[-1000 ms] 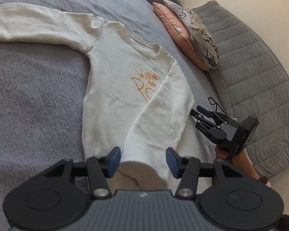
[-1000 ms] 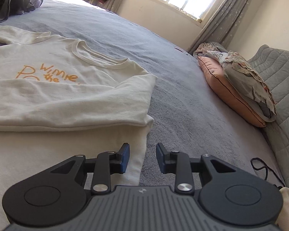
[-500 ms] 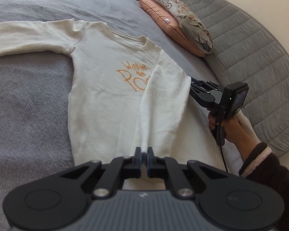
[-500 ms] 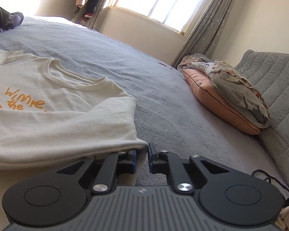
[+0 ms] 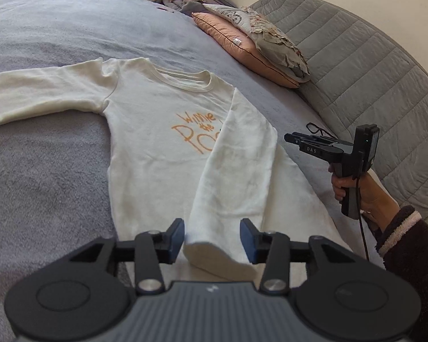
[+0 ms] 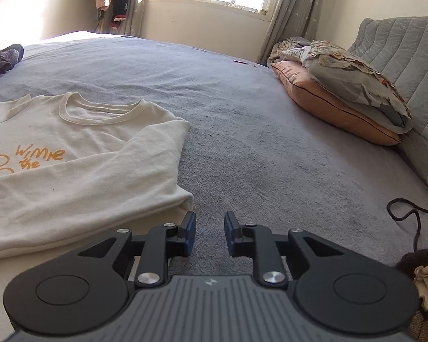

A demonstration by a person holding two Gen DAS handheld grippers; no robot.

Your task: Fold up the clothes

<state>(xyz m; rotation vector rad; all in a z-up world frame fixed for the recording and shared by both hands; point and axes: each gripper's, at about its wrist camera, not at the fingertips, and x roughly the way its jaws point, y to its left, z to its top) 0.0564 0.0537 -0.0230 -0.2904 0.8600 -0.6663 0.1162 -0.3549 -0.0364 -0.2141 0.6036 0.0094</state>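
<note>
A cream sweatshirt point(image 5: 157, 119) with orange lettering lies face up on the bed. Its right sleeve point(image 5: 236, 176) is folded down over the front, and the other sleeve point(image 5: 42, 91) stretches out to the left. My left gripper point(image 5: 212, 236) is open, hovering over the folded sleeve's cuff point(image 5: 214, 250), which shows between the fingers. In the right wrist view the sweatshirt point(image 6: 85, 131) lies to the left. My right gripper point(image 6: 209, 233) is open and holds nothing, just off the corner of the folded sleeve point(image 6: 85, 188). A hand point(image 5: 356, 191) holds the right gripper point(image 5: 291, 138) beside the shirt's right edge.
The grey fleece blanket point(image 6: 256, 142) spreads wide beyond the shirt. Pink and grey pillows point(image 6: 342, 99) lean against the quilted headboard point(image 5: 371, 71) at the right. A black cord point(image 6: 408, 213) lies near the right edge. Dark clothes point(image 6: 2, 57) sit far left.
Both grippers were shut on the folded sleeve half a second ago, left on the cuff, right at the shoulder fold. Both have opened, let go and drawn back.
</note>
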